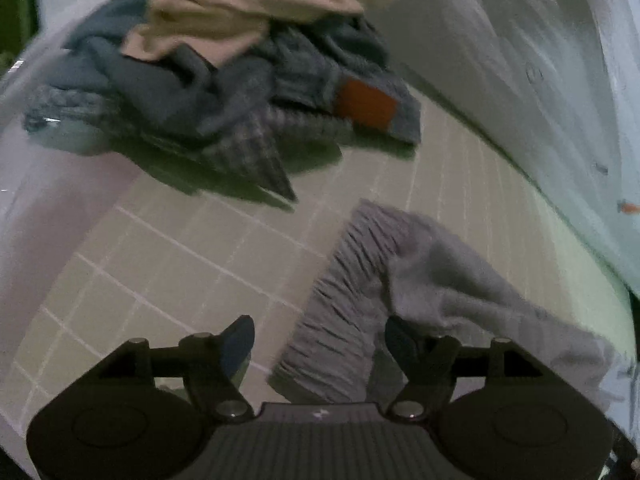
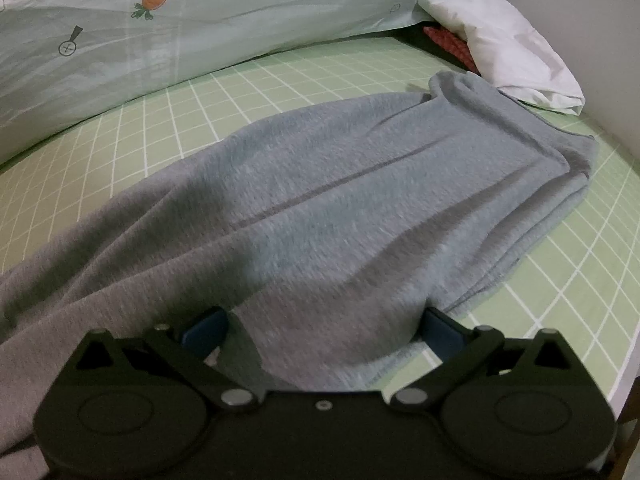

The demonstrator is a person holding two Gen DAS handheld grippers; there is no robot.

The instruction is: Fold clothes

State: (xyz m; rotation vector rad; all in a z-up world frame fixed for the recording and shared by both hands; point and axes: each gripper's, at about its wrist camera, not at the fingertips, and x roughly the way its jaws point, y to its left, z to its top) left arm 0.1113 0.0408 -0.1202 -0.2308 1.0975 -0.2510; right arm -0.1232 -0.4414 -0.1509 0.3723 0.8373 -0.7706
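A grey knit garment [image 2: 340, 184] lies spread along the green checked sheet, folded lengthwise with its far end rolled. My right gripper [image 2: 324, 320] stands wide open over its near end; the cloth bulges up between the blue pads [image 2: 206, 330] and hides the tips. In the left wrist view the garment's ribbed waistband [image 1: 344, 304] lies just ahead of my left gripper [image 1: 320, 332]. That gripper is open, with a fold of the grey cloth [image 1: 460, 280] draped against its right finger and nothing pinched.
A heap of unfolded clothes [image 1: 224, 80], blue, checked and beige with an orange patch, sits on the sheet [image 1: 180, 264] beyond the left gripper. A pale quilt with carrot prints [image 2: 160, 32] runs along the back. A white pillow [image 2: 504, 44] lies by the wall at the far right.
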